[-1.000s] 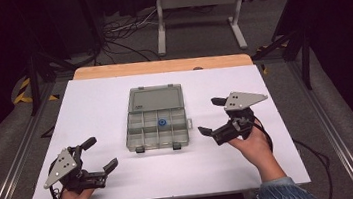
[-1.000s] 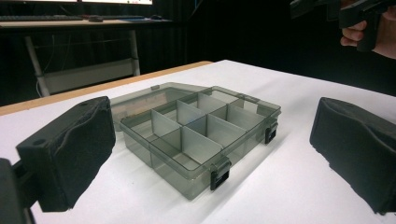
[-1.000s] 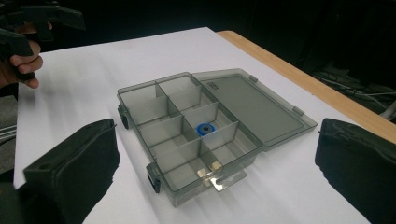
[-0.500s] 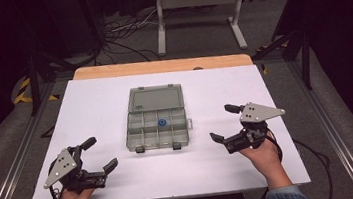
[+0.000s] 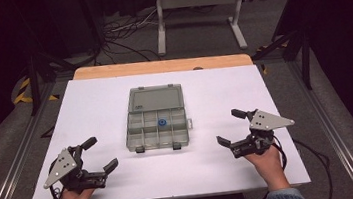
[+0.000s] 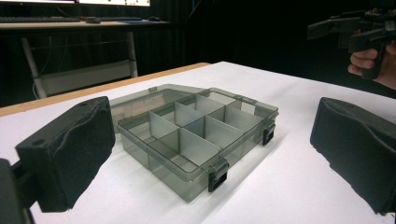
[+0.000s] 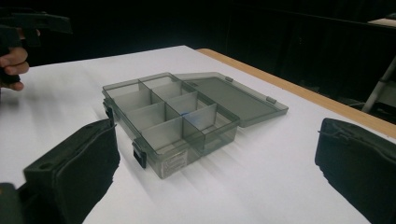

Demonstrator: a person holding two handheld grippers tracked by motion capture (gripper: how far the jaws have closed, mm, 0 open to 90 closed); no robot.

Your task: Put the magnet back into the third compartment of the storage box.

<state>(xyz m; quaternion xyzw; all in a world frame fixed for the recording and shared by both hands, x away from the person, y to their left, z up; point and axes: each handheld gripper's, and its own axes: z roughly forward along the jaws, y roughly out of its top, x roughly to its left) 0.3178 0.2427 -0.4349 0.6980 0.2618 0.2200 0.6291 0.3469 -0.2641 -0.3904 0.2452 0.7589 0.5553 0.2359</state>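
Organizer box: a clear grey compartment box is sitting at the middle of the white table, well apart from both grippers and lying between them.
Lid: the hinged lid is lying open and flat on the table on the far side of the box.
Compartments: thin dividers are splitting the tray into small cells; from the left gripper view and the right gripper view the near cells are looking empty.
Blue piece: a small blue round part is resting in a cell near the middle of the tray.
Latches: two dark latches are hanging at the near wall of the box.
Left gripper: the left gripper is hovering at the near left of the table, jaws spread wide and holding nothing, aimed toward the box.
Right gripper: the right gripper is hovering at the near right, jaws likewise spread wide and empty, pointing left toward the box.
Hands: a hand is gripping each handle from the near edge.
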